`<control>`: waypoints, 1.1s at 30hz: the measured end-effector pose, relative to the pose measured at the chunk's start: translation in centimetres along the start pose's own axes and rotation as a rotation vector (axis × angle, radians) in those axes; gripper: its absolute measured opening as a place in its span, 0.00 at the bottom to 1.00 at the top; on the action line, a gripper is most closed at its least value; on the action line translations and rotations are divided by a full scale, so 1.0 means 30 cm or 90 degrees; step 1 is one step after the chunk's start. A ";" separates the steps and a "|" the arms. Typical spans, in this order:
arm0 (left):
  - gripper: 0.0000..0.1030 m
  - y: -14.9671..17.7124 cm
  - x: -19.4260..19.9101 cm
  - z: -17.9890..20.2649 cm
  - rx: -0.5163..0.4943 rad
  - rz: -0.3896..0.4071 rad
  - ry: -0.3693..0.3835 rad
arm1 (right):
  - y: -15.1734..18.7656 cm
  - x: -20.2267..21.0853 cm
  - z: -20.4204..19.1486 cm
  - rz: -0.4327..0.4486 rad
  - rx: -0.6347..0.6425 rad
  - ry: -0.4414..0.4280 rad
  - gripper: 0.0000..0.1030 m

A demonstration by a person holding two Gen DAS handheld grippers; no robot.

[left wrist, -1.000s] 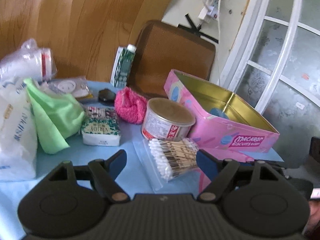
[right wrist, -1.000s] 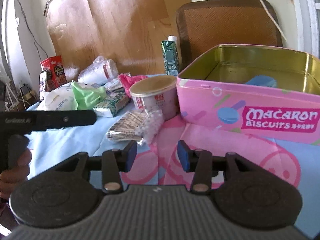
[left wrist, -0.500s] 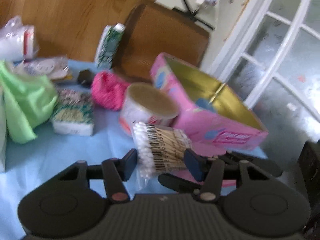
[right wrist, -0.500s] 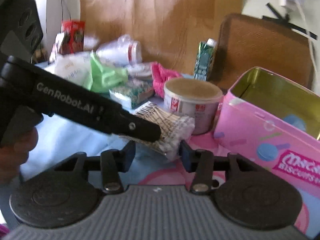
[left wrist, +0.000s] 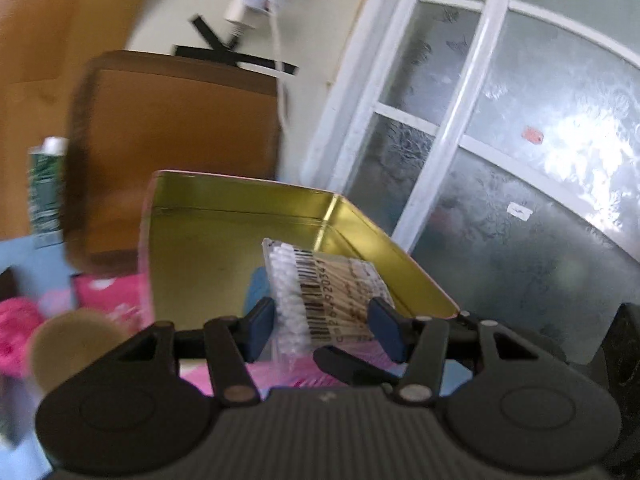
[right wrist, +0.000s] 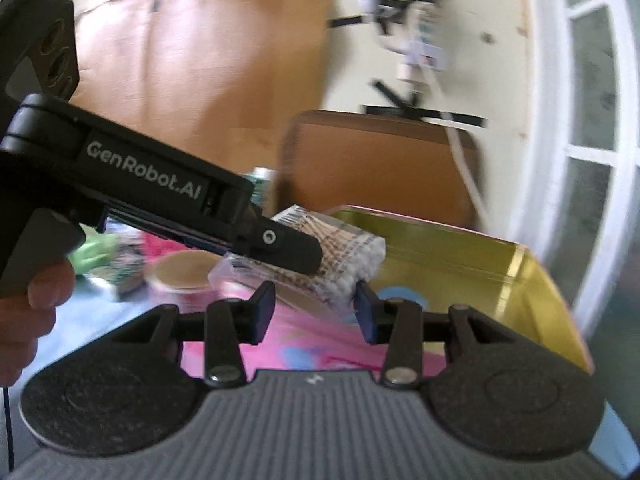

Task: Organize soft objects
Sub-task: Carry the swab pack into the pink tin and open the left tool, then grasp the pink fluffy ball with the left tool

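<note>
My left gripper (left wrist: 322,328) is shut on a clear pack of cotton swabs (left wrist: 332,292) and holds it above the open pink biscuit tin (left wrist: 224,236) with its gold inside. A blue object (left wrist: 256,288) lies in the tin behind the pack. In the right wrist view the left gripper (right wrist: 292,248) crosses from the left, with the pack of swabs (right wrist: 344,256) over the tin's near-left corner (right wrist: 460,264). My right gripper (right wrist: 316,312) is open and empty, low in front of the tin.
A round tin with a tan lid (left wrist: 76,344), a pink fluffy thing (left wrist: 16,320) and a green carton (left wrist: 44,188) stand left of the biscuit tin on the blue table. A brown chair back (left wrist: 176,144) stands behind. A window (left wrist: 520,140) is at the right.
My left gripper closed on the swab pack, lifted it off the table and carried it right, over the tin. The right gripper turned to face the tin.
</note>
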State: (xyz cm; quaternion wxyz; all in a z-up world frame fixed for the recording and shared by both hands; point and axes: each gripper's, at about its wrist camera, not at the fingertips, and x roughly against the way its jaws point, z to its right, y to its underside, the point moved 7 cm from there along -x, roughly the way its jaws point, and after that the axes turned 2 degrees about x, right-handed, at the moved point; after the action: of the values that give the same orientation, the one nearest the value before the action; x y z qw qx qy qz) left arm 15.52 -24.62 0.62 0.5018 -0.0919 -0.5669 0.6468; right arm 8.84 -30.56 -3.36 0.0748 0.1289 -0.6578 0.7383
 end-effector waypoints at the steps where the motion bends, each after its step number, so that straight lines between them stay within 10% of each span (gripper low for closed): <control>1: 0.52 -0.005 -0.036 0.009 -0.002 -0.006 -0.003 | 0.005 -0.008 0.032 -0.003 -0.004 0.011 0.45; 6: 0.63 -0.004 -0.114 0.011 -0.001 -0.020 -0.053 | 0.049 -0.075 0.165 -0.042 -0.026 0.074 0.49; 16: 0.68 0.180 0.286 -0.203 0.005 0.040 -0.125 | 0.045 -0.004 0.188 -0.003 -0.132 0.057 0.57; 24: 0.68 0.345 0.559 -0.470 0.018 0.075 -0.300 | -0.105 -0.101 -0.167 -0.017 -0.079 -0.132 0.56; 33: 0.68 0.373 0.664 -0.582 0.128 0.163 -0.252 | -0.211 -0.460 -0.599 -0.135 0.140 -0.217 0.54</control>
State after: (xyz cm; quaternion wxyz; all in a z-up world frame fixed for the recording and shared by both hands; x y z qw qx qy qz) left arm 11.88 3.21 -5.61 0.3012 0.0157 -0.5710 0.7635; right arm 22.14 -11.16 -3.15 0.0255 0.3277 -0.5590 0.7612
